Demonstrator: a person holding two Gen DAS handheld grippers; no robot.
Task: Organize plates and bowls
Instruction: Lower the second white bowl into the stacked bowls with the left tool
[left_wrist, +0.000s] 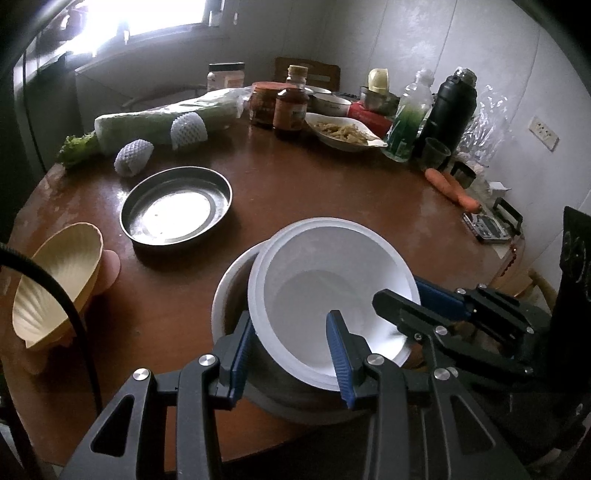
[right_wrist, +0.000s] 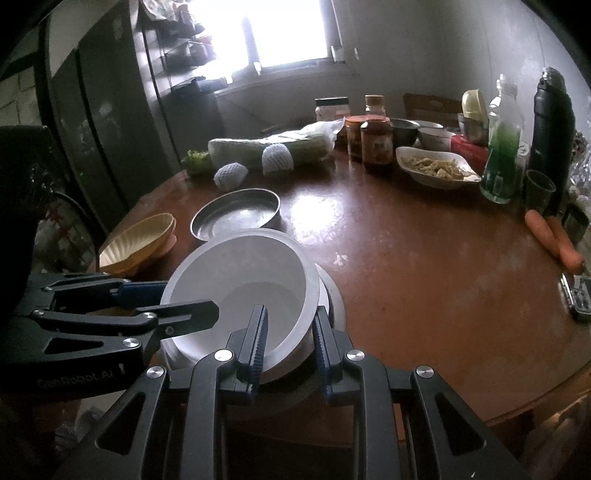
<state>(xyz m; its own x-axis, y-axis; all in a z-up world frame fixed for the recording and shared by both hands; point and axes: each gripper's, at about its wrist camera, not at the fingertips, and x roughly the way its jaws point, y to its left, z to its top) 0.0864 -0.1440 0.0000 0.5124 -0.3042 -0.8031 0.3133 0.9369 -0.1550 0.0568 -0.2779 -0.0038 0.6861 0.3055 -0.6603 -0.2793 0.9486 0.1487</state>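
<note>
While my left gripper (left_wrist: 291, 343) straddles the near rims of the stacked bowls with its blue pads spread, pinching nothing that I can see, my right gripper (right_wrist: 290, 338) stands parted the same way, one pad inside the white plastic bowl (left_wrist: 332, 284) and one outside its wall. That bowl sits tilted inside a larger grey-rimmed bowl (left_wrist: 229, 291) near the round wooden table's (left_wrist: 295, 192) front edge. Beyond lie a steel pan (left_wrist: 177, 206), a yellow shell-shaped dish (left_wrist: 55, 280) at left, and carrots (left_wrist: 452, 188) far right.
</note>
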